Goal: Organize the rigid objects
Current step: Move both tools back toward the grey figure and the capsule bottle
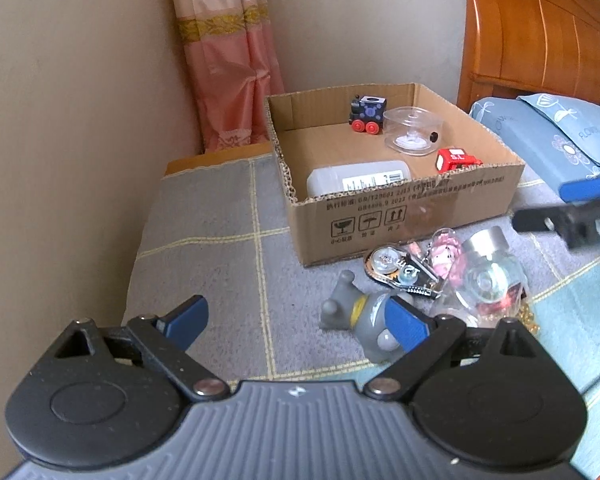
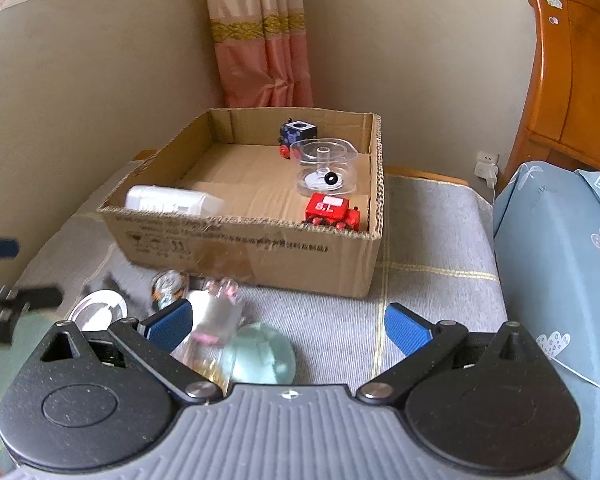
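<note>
An open cardboard box [image 1: 400,216] [image 2: 260,256] stands on a grey checked blanket. It holds a blue toy train [image 1: 367,114] [image 2: 296,134], a clear plastic spool [image 1: 414,134] [image 2: 326,168], a red toy train [image 1: 456,159] [image 2: 332,210] and a white bottle [image 1: 358,180] [image 2: 172,200]. In front of the box lie a grey toy figure [image 1: 360,316], a clear tape dispenser [image 1: 400,270], a pink charm [image 1: 446,248] and a glass jar [image 1: 492,272] [image 2: 212,320]. My left gripper [image 1: 298,322] is open, its right finger beside the grey figure. My right gripper [image 2: 287,327] is open above the blurred jar.
A wooden headboard [image 1: 540,28] [image 2: 572,72] and blue bedding [image 1: 548,140] [image 2: 560,260] lie to the right. A pink curtain [image 1: 228,60] [image 2: 264,40] hangs in the corner behind the box. The wall runs along the left. A pale green dome [image 2: 260,354] sits by the jar.
</note>
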Motion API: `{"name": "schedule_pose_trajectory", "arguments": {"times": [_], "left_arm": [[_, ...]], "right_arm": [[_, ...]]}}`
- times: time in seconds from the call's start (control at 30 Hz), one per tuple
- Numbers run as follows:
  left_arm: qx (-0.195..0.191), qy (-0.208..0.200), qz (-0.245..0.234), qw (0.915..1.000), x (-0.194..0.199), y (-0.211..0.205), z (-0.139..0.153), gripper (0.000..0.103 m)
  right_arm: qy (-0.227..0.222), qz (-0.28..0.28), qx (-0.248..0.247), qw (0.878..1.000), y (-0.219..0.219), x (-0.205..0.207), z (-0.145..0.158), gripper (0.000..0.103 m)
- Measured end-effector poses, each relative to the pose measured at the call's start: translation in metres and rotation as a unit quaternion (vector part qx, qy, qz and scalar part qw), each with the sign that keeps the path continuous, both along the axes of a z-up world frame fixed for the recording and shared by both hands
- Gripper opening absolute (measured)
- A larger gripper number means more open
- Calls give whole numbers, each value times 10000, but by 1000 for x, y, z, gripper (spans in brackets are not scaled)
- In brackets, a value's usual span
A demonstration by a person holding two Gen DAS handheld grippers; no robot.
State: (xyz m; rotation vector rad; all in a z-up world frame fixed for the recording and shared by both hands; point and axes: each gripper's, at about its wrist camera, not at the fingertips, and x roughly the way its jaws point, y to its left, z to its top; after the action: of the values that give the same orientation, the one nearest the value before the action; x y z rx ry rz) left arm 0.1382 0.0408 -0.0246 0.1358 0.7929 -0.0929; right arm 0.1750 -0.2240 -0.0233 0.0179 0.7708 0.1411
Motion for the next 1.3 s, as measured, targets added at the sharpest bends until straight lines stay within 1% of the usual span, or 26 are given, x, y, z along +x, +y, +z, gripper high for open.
{"name": "schedule_pose_trajectory", "arguments": {"times": [0.07, 0.2, 0.4, 0.6, 0.7, 0.8, 0.87, 0.97, 1.07, 1.13, 1.23, 1.3], "left_arm": [[-21, 8, -5, 10000, -2, 0, -1, 95], [-23, -2, -42, 10000, -4, 1, -1, 95], [-14, 17, 72, 10000, -3, 8, -4, 95], [-50, 60, 44, 10000, -5, 10, -8, 95], [-88, 84, -2, 9999, -6, 9, -9, 95], [-41, 59, -65, 10000, -8, 7, -8, 95], [-27, 44, -114, 9999, -10, 6, -7, 95], [-35, 8, -162, 9999, -12, 4, -5, 95], [-38, -8, -291, 9996, -13, 2, -5, 95], [-22, -15, -405, 9992, -15, 0, -7, 95], [35, -46, -584, 9983, -17, -2, -11, 95], [99, -55, -664, 9977, -17, -2, -14, 95]], "right_arm": [[23, -46, 87, 9999, 0, 11, -1, 103], [113, -77, 103, 9999, 3, 32, -5, 103], [356, 68, -118, 9993, 5, 45, -17, 103], [489, 238, -270, 9982, 0, 28, -22, 103], [622, 438, -443, 9961, 1, 11, -28, 103], [634, 616, -532, 9947, 3, -7, -32, 103], [636, 670, -515, 9944, 2, -19, -31, 103], [550, 755, -349, 9950, 3, -34, -26, 103], [483, 915, -205, 9944, 14, -45, -23, 103], [469, 1058, -194, 9931, 24, -50, -24, 103], [521, 1184, -322, 9911, 39, -53, -32, 103], [572, 1174, -457, 9904, 44, -53, -40, 103]]}}
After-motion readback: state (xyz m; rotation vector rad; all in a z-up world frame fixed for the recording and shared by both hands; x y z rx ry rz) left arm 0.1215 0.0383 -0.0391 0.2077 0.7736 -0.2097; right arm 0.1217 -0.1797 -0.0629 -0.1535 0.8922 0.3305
